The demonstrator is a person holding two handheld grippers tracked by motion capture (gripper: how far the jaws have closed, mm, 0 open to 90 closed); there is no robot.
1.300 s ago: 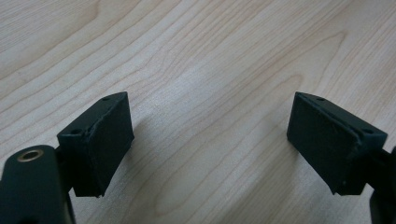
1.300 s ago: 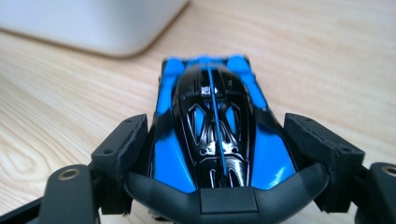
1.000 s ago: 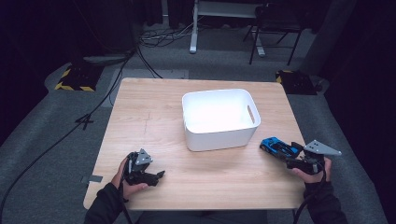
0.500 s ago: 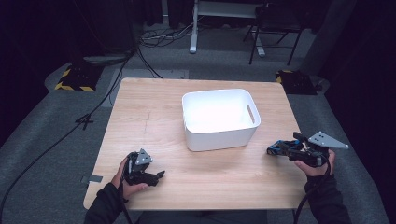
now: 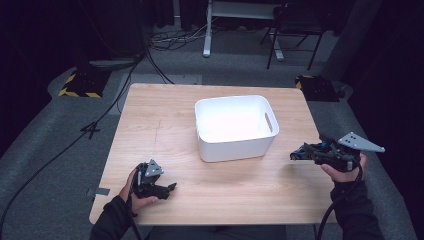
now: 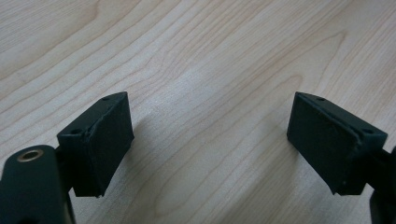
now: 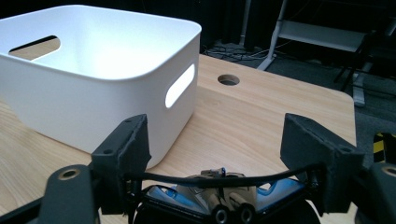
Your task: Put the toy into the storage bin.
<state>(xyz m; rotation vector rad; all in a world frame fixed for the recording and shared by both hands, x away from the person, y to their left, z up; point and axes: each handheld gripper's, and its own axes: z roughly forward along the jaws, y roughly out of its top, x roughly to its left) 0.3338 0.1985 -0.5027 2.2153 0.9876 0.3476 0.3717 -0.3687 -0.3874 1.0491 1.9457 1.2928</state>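
My right gripper (image 5: 301, 154) hovers above the table's right edge, to the right of the white bin (image 5: 232, 146). It is shut on a blue and black toy-like thing (image 5: 320, 148). In the right gripper view that thing (image 7: 219, 190) sits low between the two jaws with a thin black wire arching over it, and the bin (image 7: 93, 107) stands just ahead on the left. My left gripper (image 5: 166, 189) rests at the table's front left, open. The left gripper view has its pads (image 6: 100, 140) wide apart over bare wood.
The wooden table (image 5: 160, 120) carries the bin near its middle. A round cable hole (image 7: 228, 80) is in the tabletop past the bin. Beyond the table lie floor cables (image 5: 125, 85), desk legs (image 5: 206, 35) and a chair (image 5: 292, 30).
My right gripper has risen from the tabletop with the blue thing in its jaws and drifted slightly to the right. The left gripper has stayed put.
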